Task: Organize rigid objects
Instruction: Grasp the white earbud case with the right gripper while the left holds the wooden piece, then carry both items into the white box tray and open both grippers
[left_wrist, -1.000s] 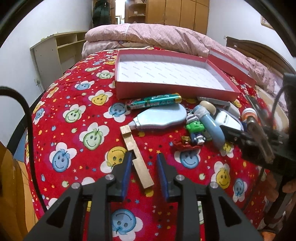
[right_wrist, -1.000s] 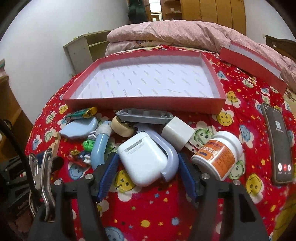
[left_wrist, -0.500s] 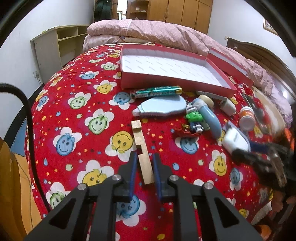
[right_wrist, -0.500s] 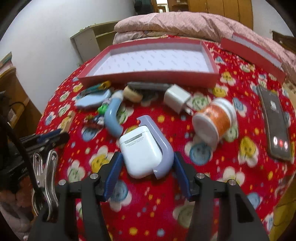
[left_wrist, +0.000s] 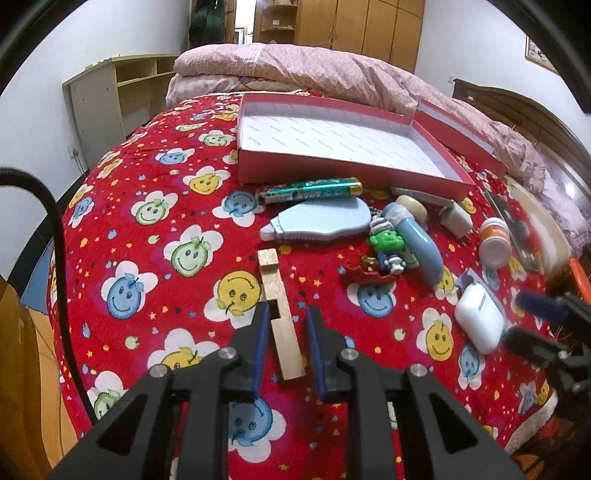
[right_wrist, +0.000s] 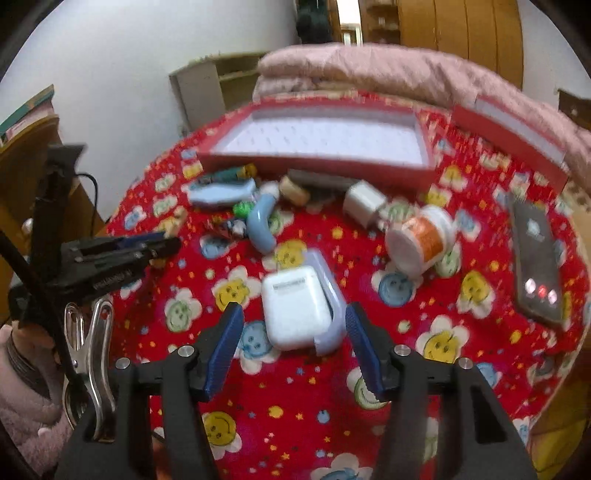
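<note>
A wooden block (left_wrist: 280, 310) lies on the red smiley bedspread between the fingers of my left gripper (left_wrist: 285, 328), which is open with gaps on both sides. My right gripper (right_wrist: 293, 334) is open, with a white earbud case (right_wrist: 295, 308) in a lavender cover just ahead of its fingers, not touched. The case also shows in the left wrist view (left_wrist: 478, 321). An empty red box (left_wrist: 343, 142) sits at the back. In front of it lie a battery pack (left_wrist: 308, 189), a blue correction tape (left_wrist: 319, 223), a green toy figure (left_wrist: 386, 245) and a blue curved tube (left_wrist: 419, 243).
A pill bottle (right_wrist: 421, 240), a white charger (right_wrist: 364, 201) and a phone (right_wrist: 537, 254) lie to the right. The red box lid (right_wrist: 509, 138) leans at the back right. Pink bedding (left_wrist: 332, 74) is behind the box. A shelf unit (left_wrist: 114, 99) stands left.
My left gripper has opened slightly around the wooden block. My right gripper has opened, pulled back and let go of the earbud case, which now lies on the bedspread. The right view is blurred.
</note>
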